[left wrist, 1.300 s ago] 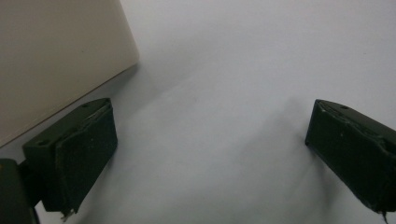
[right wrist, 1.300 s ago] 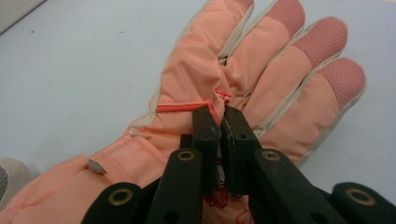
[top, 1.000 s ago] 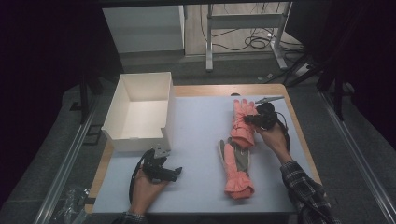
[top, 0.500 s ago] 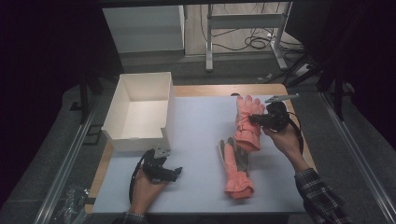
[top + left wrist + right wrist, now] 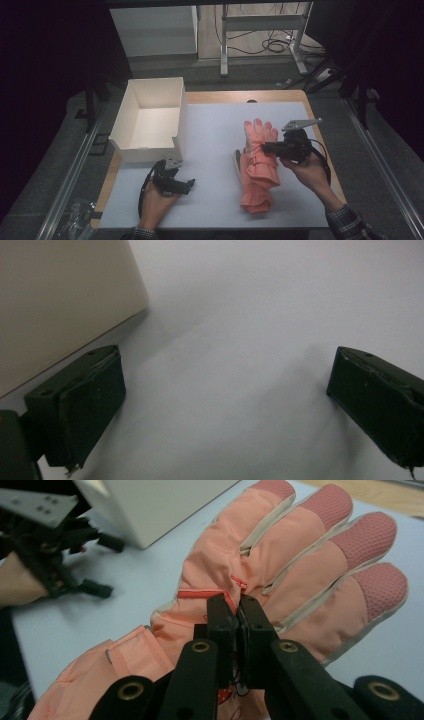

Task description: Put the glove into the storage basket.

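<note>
A: On the table (image 5: 210,135), right of centre, 2 pink gloves lie overlapped. The right tongs (image 5: 239,611) are pinched shut on the upper glove (image 5: 280,565), at its back.

B: So the step is moving it, I'd judge, probably to the box (image 5: 131,150)?

A: Likely; next calls for a lift clear of the lower glove (image 5: 256,197). The left tongs (image 5: 222,390) rest wide open, empty.

B: Anything hidden?

A: How much fabric is gripped.
</note>
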The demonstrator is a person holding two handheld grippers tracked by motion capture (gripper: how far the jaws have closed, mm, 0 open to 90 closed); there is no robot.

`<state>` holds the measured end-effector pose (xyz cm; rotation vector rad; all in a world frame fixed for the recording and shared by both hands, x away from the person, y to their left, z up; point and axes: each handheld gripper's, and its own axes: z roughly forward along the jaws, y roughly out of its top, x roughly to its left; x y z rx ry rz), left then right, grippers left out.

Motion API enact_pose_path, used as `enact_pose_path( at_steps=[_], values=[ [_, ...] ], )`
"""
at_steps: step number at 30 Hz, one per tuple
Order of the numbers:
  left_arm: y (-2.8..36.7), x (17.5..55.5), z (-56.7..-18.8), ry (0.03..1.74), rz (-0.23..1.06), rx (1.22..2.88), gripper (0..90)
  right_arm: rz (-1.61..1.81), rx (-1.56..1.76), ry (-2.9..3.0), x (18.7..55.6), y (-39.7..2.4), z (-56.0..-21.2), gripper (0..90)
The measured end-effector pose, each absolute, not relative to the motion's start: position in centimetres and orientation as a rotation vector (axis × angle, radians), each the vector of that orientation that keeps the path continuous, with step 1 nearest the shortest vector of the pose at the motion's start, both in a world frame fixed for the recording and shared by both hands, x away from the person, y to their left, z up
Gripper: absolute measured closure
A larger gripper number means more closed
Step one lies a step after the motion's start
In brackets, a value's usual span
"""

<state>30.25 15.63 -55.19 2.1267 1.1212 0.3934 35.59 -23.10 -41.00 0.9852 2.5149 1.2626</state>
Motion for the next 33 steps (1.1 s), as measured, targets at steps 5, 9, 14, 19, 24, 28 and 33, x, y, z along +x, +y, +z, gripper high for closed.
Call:
enact_pose_path(
  at_steps=[5,9,14,19,24,28,33],
  values=[
    [15.6,30.2,-55.2,1.121,0.394,2.126,2.1,1.272,0.967,2.568,33.6,-22.1,-42.4,85.1],
    [15.6,30.2,-55.2,1.123,0.392,2.125,2.1,1.252,0.957,2.588,33.0,-21.6,-43.6,84.9],
    [15.6,30.2,-55.2,1.12,0.393,2.13,2.1,1.159,0.957,2.583,32.7,-20.8,-46.1,83.0],
    [15.6,30.2,-55.2,1.121,0.393,2.128,2.1,1.159,0.986,2.571,32.6,-20.8,-47.4,81.0],
    [15.6,30.2,-55.2,1.12,0.393,2.13,2.1,1.166,0.976,2.553,32.5,-21.0,-47.1,70.5],
    [15.6,30.2,-55.2,1.121,0.392,2.129,2.1,1.18,0.956,2.536,32.3,-21.3,-46.1,63.0],
    [15.6,30.2,-55.2,1.123,0.393,2.125,2.1,1.188,0.913,2.503,31.9,-22.0,-44.4,60.0]
  ],
)
